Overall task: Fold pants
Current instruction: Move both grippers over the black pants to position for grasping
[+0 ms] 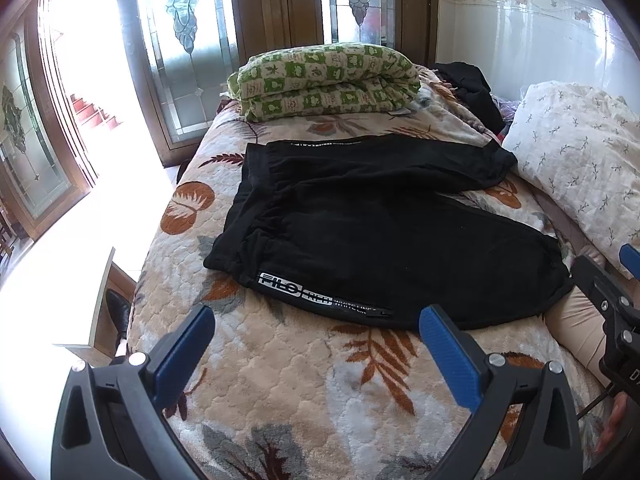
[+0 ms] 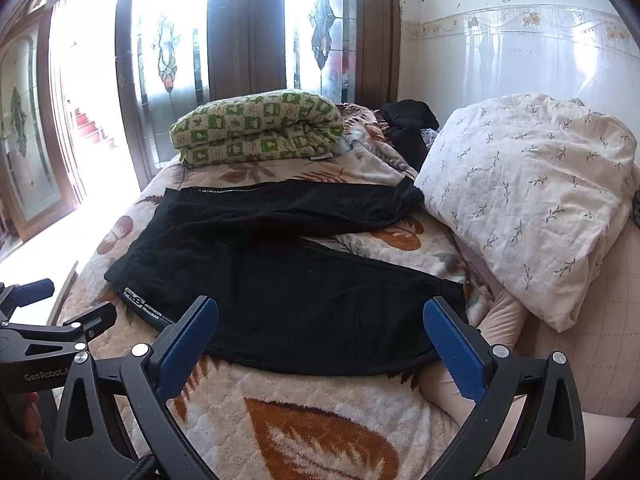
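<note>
Black pants [image 1: 380,232] lie spread flat on a leaf-patterned blanket, waistband to the left, two legs pointing right in a V. A white logo strip [image 1: 320,296] runs along the near leg's edge. The pants also show in the right wrist view [image 2: 288,276]. My left gripper [image 1: 318,332] is open and empty, just short of the near edge of the pants. My right gripper [image 2: 320,326] is open and empty, hovering at the near leg's hem edge. The left gripper also shows at the left of the right wrist view [image 2: 52,304].
A folded green-and-white quilt [image 1: 324,80] lies at the far end of the bed. A white floral pillow [image 2: 532,196] sits to the right. A dark garment [image 2: 408,124] is heaped behind it. The bed edge drops off at left toward glass doors [image 1: 188,52].
</note>
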Demonstrator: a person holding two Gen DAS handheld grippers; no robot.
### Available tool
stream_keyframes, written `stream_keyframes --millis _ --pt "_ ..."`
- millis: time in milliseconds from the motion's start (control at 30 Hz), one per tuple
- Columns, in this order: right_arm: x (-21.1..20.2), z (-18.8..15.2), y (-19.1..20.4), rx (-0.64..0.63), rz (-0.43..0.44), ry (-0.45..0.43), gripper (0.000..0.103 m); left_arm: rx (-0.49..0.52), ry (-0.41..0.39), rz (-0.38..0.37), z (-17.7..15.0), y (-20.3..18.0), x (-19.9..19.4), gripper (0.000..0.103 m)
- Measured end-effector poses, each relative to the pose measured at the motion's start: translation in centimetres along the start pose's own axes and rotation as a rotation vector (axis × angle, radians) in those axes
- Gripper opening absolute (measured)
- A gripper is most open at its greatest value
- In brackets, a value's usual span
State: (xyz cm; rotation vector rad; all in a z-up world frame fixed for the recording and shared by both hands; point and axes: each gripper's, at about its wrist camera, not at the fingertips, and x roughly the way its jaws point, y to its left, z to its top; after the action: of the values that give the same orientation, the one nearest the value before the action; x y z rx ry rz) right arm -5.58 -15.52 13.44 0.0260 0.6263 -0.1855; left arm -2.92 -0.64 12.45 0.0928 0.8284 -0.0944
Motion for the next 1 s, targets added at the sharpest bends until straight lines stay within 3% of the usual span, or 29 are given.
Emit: stream_keyframes --millis 1000 --pt "1.1 -0.5 -0.5 0.014 0.022 0.058 0.103 -0.009 -0.013 -0.048 0.3 -0.2 0.1 0.103"
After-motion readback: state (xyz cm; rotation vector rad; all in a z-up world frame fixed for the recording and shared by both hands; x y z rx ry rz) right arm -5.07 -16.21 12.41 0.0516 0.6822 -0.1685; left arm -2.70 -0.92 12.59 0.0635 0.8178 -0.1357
